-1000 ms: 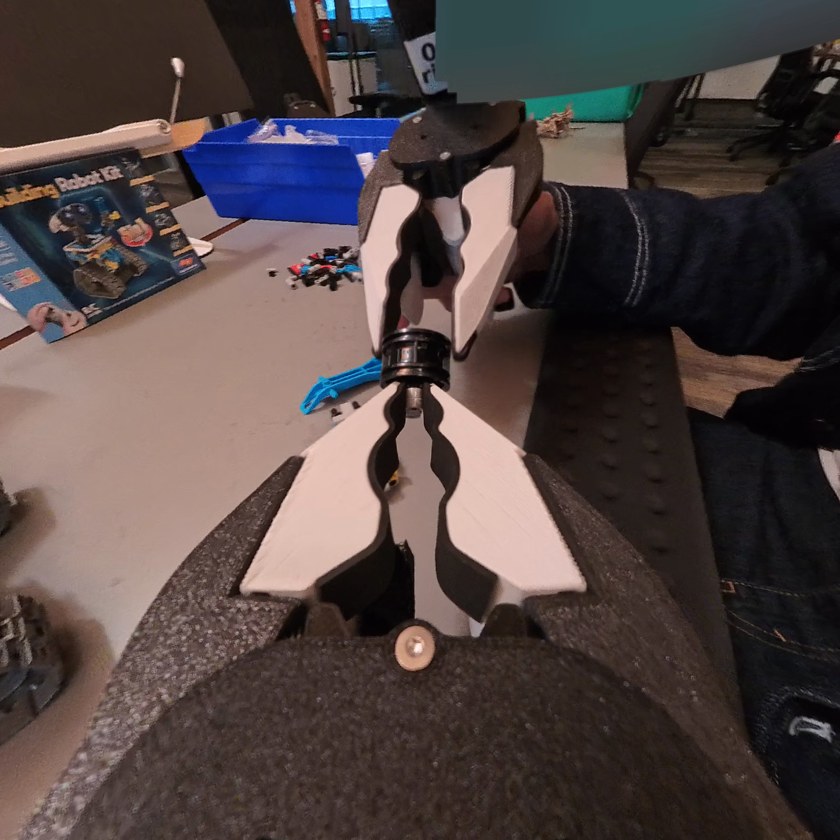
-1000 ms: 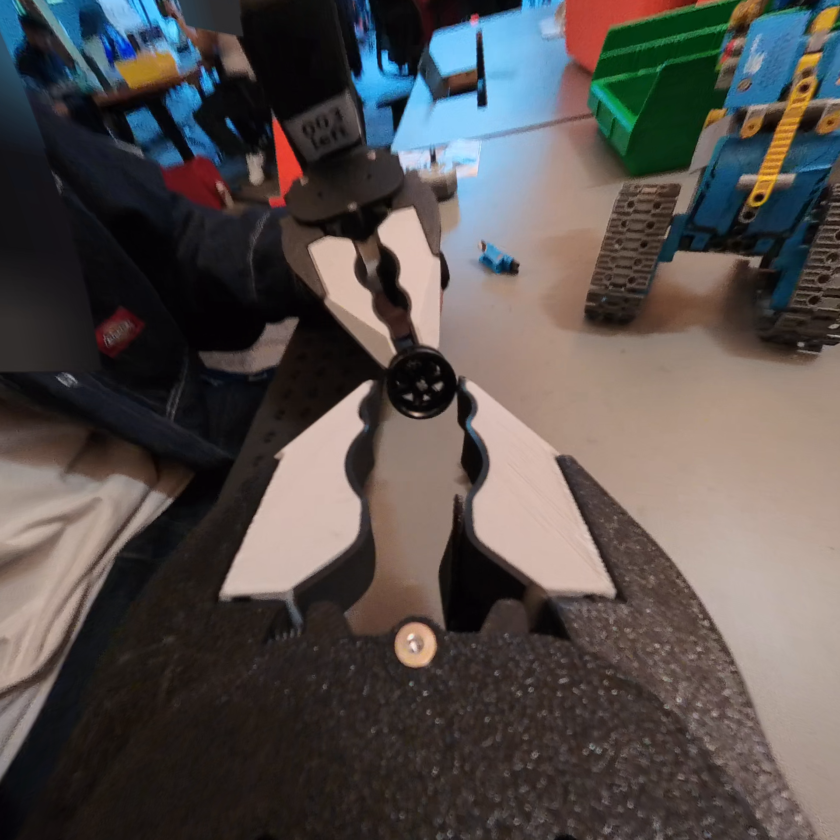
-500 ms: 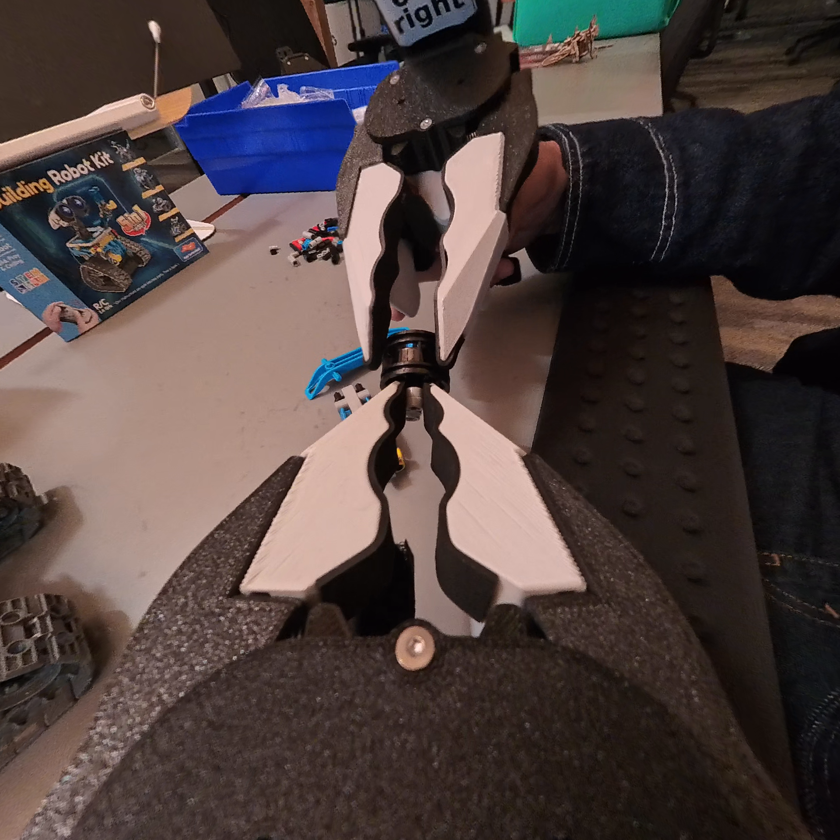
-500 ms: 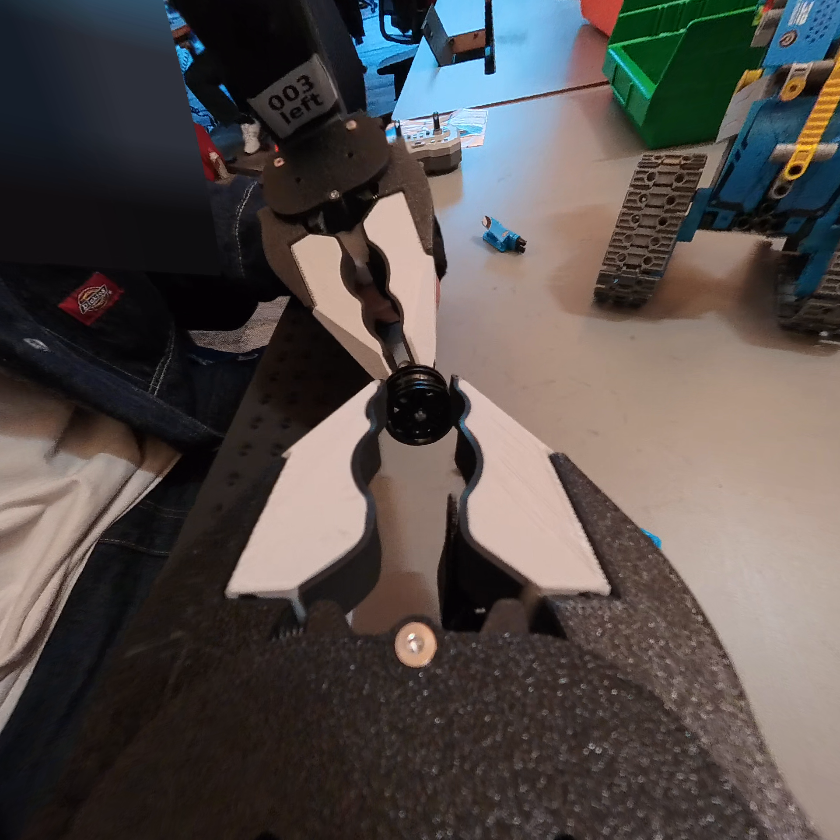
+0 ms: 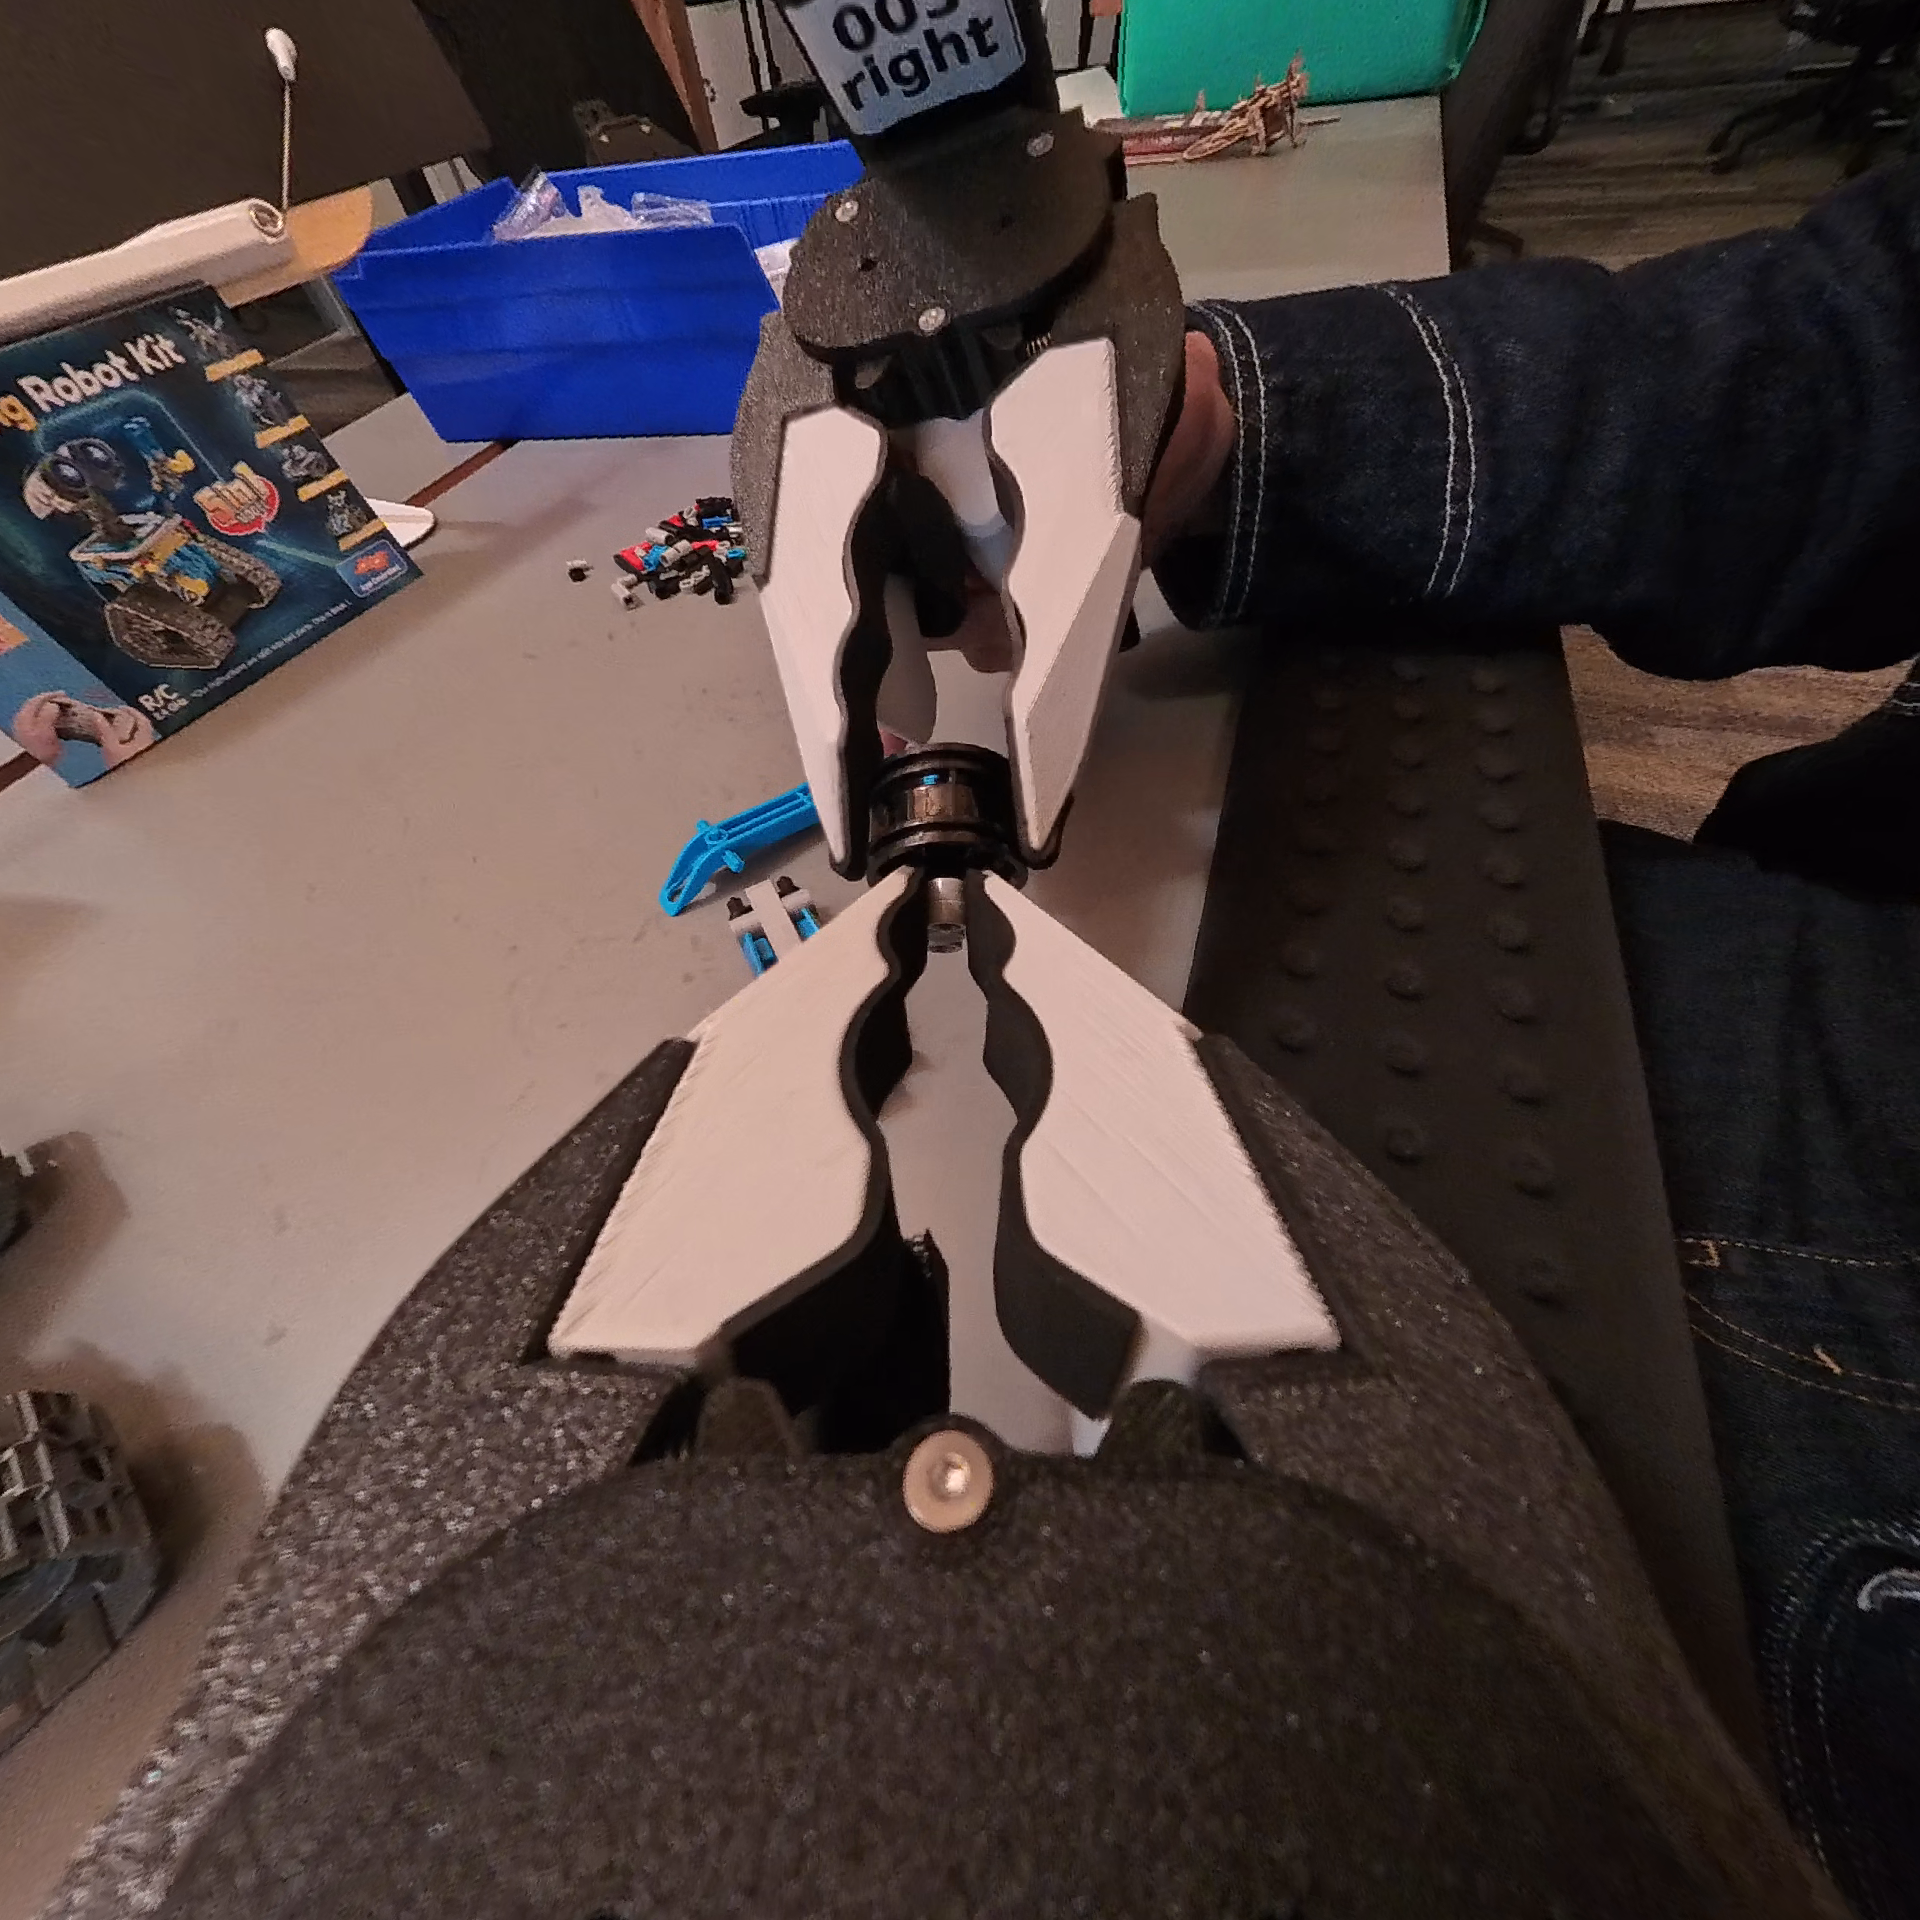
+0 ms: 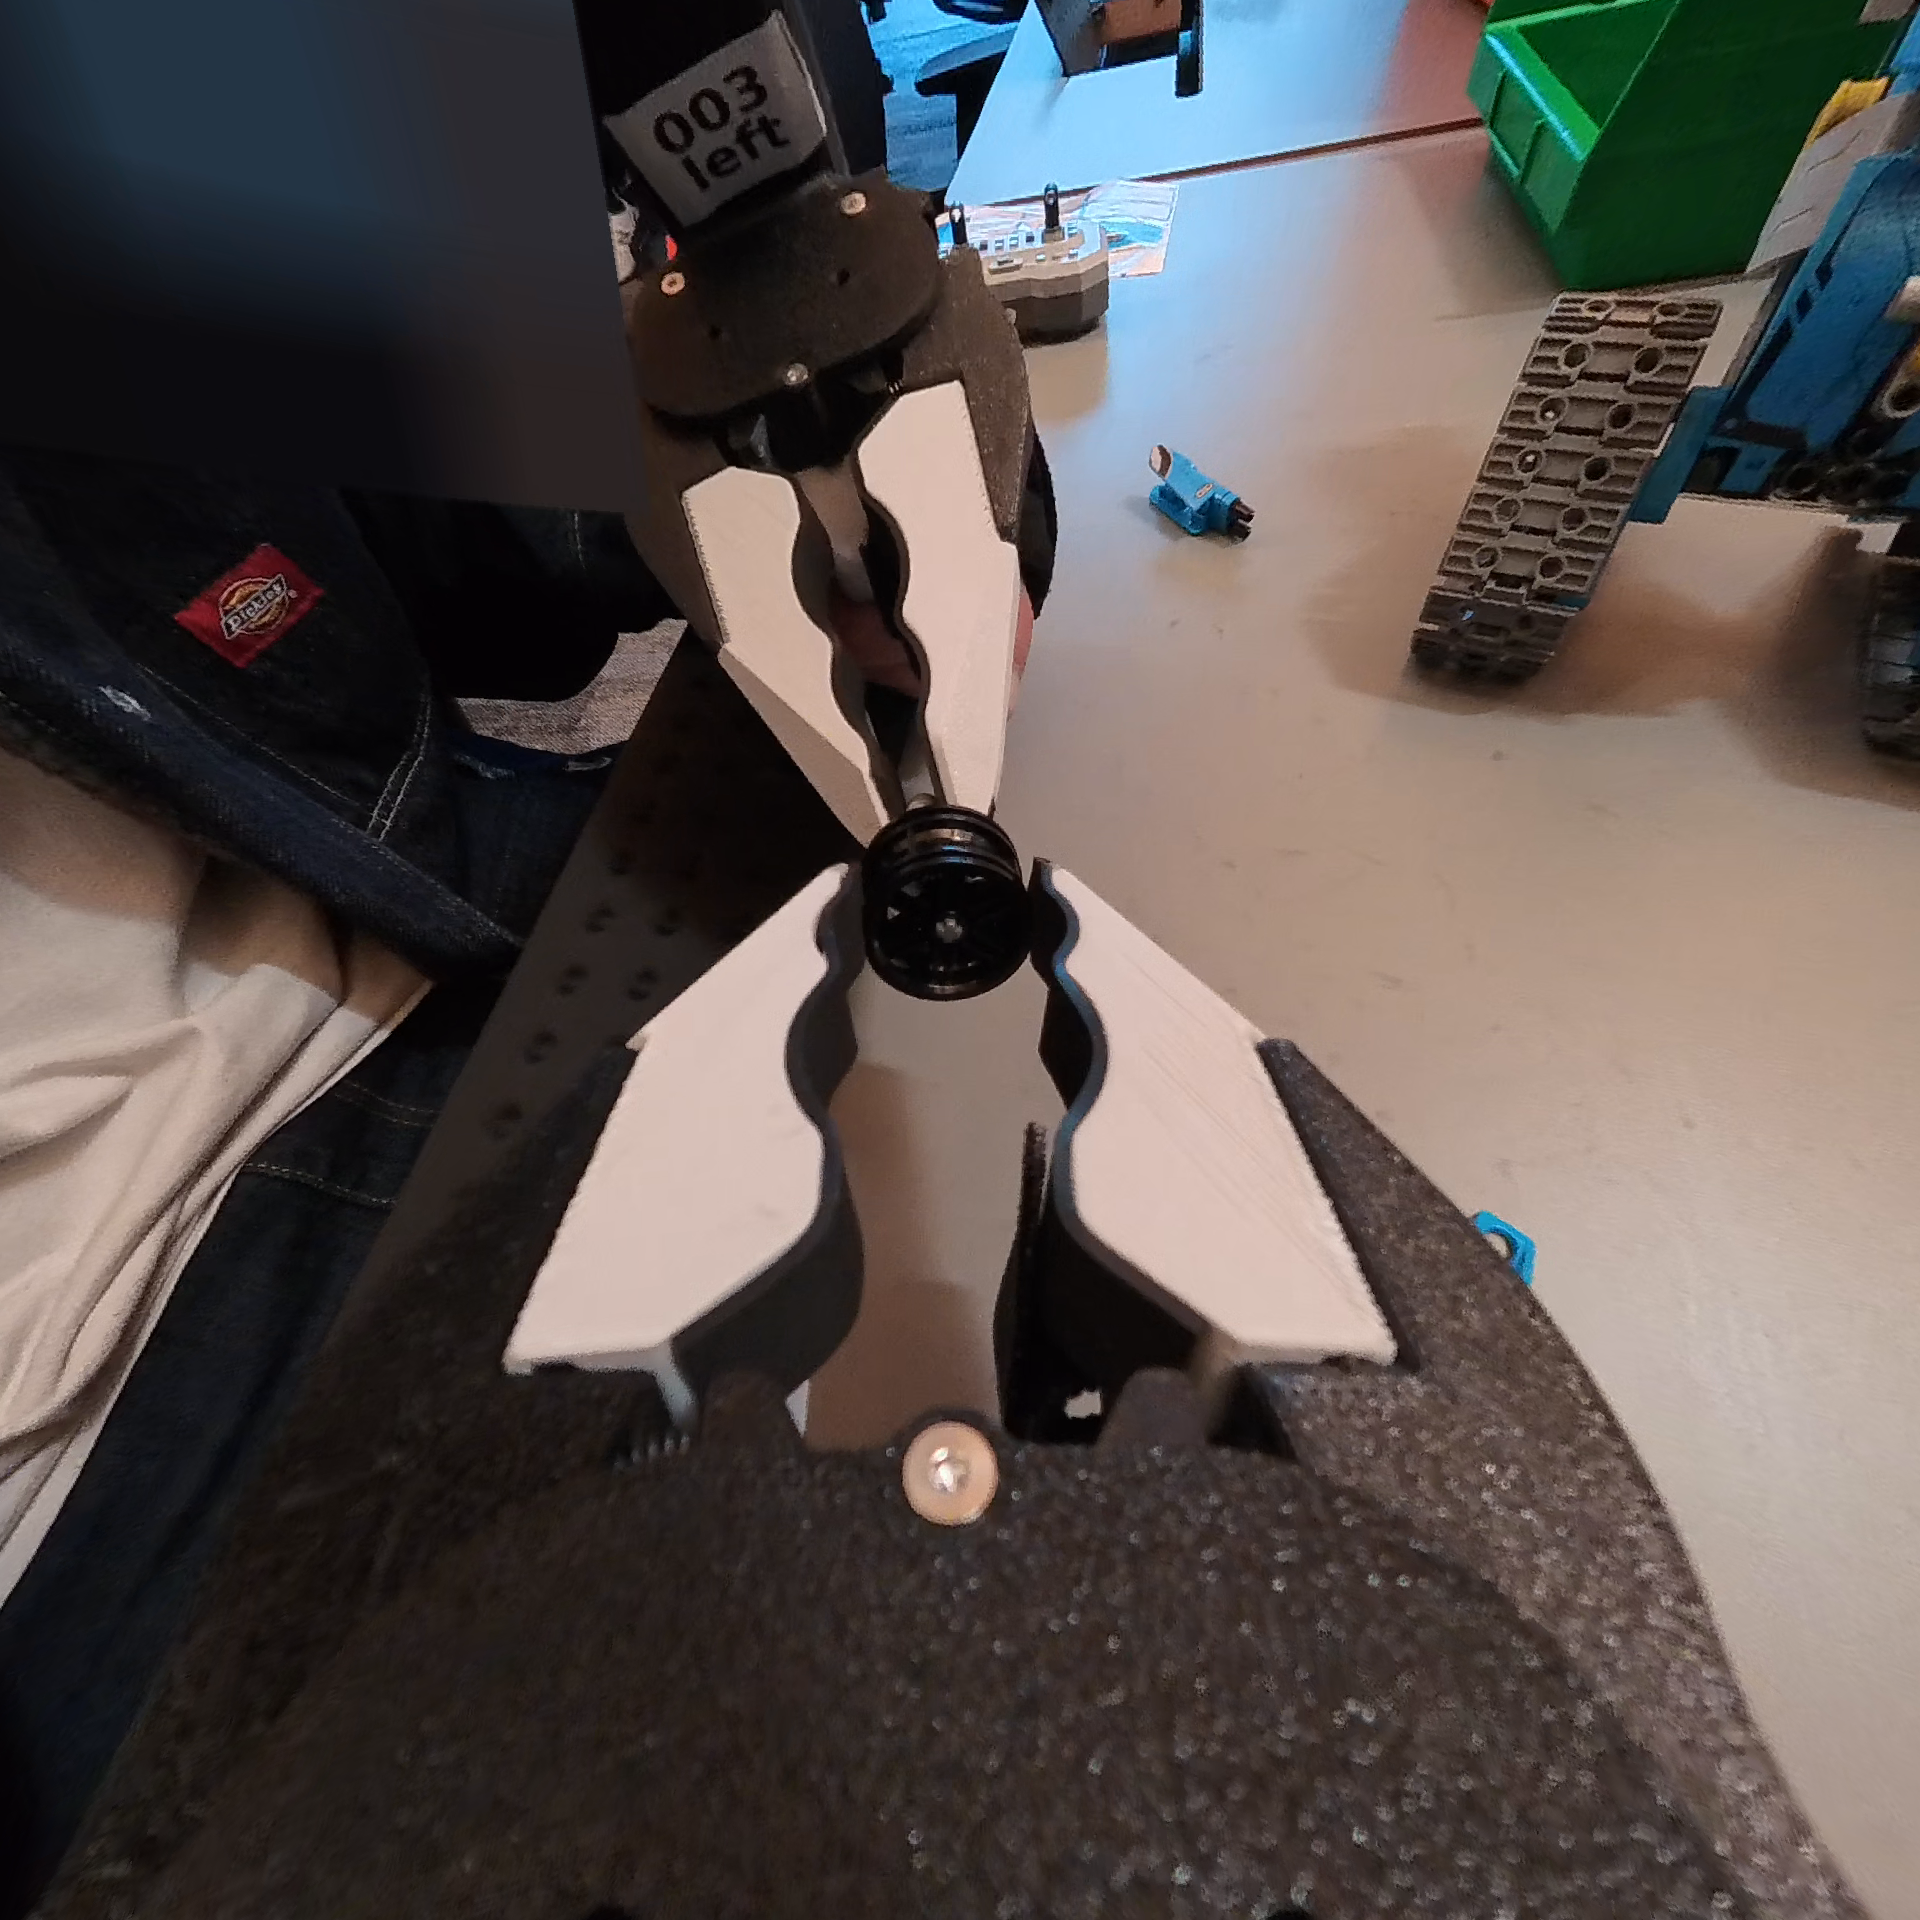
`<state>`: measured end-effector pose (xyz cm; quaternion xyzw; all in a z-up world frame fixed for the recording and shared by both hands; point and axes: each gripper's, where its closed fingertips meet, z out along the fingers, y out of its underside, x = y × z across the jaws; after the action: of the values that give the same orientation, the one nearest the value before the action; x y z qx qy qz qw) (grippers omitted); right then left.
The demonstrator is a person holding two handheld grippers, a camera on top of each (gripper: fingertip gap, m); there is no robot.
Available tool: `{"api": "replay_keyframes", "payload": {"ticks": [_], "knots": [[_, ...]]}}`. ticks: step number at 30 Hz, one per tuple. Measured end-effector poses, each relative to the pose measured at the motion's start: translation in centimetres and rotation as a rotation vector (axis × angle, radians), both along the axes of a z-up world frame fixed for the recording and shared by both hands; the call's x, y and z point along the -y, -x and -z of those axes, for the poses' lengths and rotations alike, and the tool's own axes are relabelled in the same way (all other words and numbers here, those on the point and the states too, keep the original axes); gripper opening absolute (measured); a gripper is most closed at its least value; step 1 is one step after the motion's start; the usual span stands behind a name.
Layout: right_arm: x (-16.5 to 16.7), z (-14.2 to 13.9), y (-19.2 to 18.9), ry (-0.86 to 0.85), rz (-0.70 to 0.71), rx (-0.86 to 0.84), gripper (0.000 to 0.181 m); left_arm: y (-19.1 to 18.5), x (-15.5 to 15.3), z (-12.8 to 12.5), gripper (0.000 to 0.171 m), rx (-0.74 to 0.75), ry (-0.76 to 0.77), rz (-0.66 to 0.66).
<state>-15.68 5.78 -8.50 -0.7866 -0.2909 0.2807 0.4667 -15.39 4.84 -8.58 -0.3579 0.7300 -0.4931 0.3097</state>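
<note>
My left gripper (image 5: 940,899) is shut on a short grey axle (image 5: 945,920) at its fingertips. My right gripper (image 6: 945,899) faces it tip to tip and is shut on a small black wheel (image 6: 945,935). The wheel's hub sits against the end of the axle. In the left wrist view the right gripper (image 5: 940,821) comes in from above with the wheel (image 5: 940,805) between its fingers. In the right wrist view the left gripper (image 6: 935,800) points down onto the wheel. Both are held above the front edge of the grey table (image 5: 364,987).
A black studded mat (image 5: 1403,935) runs along the table edge by the person's lap. On the table are a blue bin (image 5: 582,322), a kit box (image 5: 156,540), small loose parts (image 5: 681,566), a blue part (image 5: 738,831), a blue tracked robot (image 6: 1558,478), a green bin (image 6: 1662,135) and a grey remote (image 6: 1039,265). Both grippers' tips are close together, under 4 cm apart. Left tips and right tips are each some 20 cm from the blue tracked robot (image 6: 1558,478).
The grippers have stayed tip to tip with wheel and axle together. The right gripper has come slightly closer, and the wheel now sits a little deeper between its fingertips.
</note>
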Motion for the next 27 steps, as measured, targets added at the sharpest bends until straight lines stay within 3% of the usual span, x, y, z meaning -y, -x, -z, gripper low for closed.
{"api": "replay_keyframes", "payload": {"ticks": [11,15,17,20,27], "knots": [[0.3,-0.3,0.2,0.019,-0.022,-0.063,0.029,0.2,0.4,-0.4,0.006,0.015,0.014,0.023],[0.5,-2.1,0.4,0.014,-0.048,-0.234,0.029,0.8,0.4,-2.6,0.007,0.109,0.114,0.043],[0.4,-3.2,0.0,-0.004,-0.044,-0.297,0.03,1.0,-0.3,-3.9,0.016,0.159,0.191,0.026],[0.2,-4.1,-0.4,-0.036,-0.023,-0.333,0.03,0.8,-0.9,-4.5,0.024,0.159,0.267,0.008],[-0.1,-6.1,-1.5,-0.065,0.004,-0.461,0.03,-0.2,-1.8,-5.7,0.024,0.217,0.338,-0.093]]}}
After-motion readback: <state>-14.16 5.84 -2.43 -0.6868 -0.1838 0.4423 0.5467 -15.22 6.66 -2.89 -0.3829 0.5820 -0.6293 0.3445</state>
